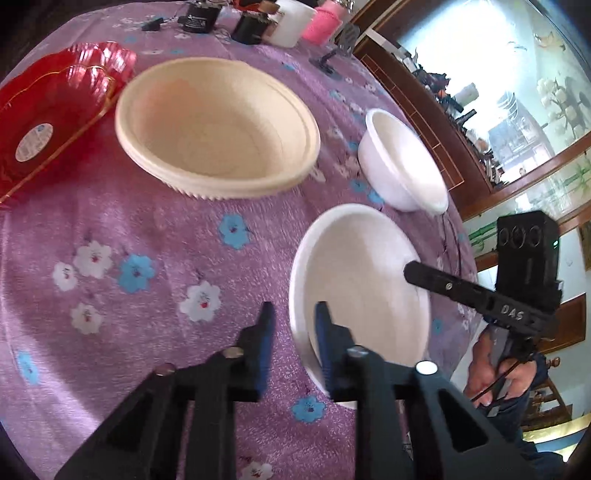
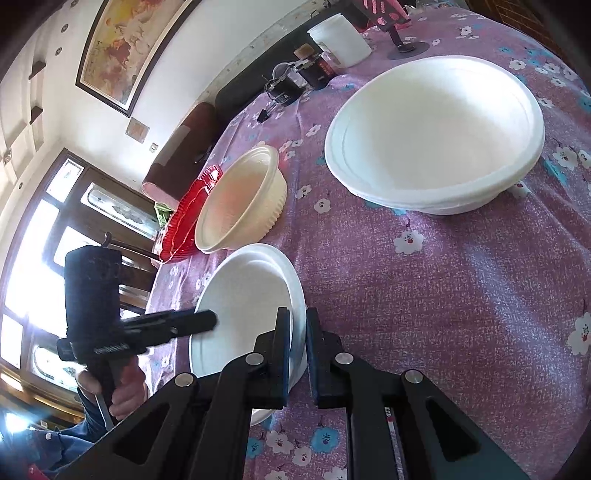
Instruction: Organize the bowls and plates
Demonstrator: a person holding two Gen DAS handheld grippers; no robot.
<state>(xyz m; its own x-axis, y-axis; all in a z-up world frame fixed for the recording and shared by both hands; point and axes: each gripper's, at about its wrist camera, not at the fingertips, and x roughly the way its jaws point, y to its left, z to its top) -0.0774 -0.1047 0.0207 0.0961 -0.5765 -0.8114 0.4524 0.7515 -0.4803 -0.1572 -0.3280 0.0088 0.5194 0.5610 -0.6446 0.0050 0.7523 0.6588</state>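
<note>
A white plate (image 1: 354, 273) lies near the table's front edge. My left gripper (image 1: 293, 317) straddles its near rim, one finger inside and one outside, with a gap. My right gripper (image 2: 298, 325) grips the plate (image 2: 243, 295) at its opposite rim, fingers closed on the rim. The right gripper also shows in the left wrist view (image 1: 412, 271) at the plate's far side. A cream bowl (image 1: 218, 125) sits in the middle, a white bowl (image 1: 406, 162) to the right, and red plates (image 1: 55, 107) at the left.
Jars, a white cup (image 1: 293, 22) and a pink item (image 1: 321, 20) stand at the table's far edge. The purple flowered cloth (image 1: 147, 240) covers the table. The table edge runs just right of the white plate.
</note>
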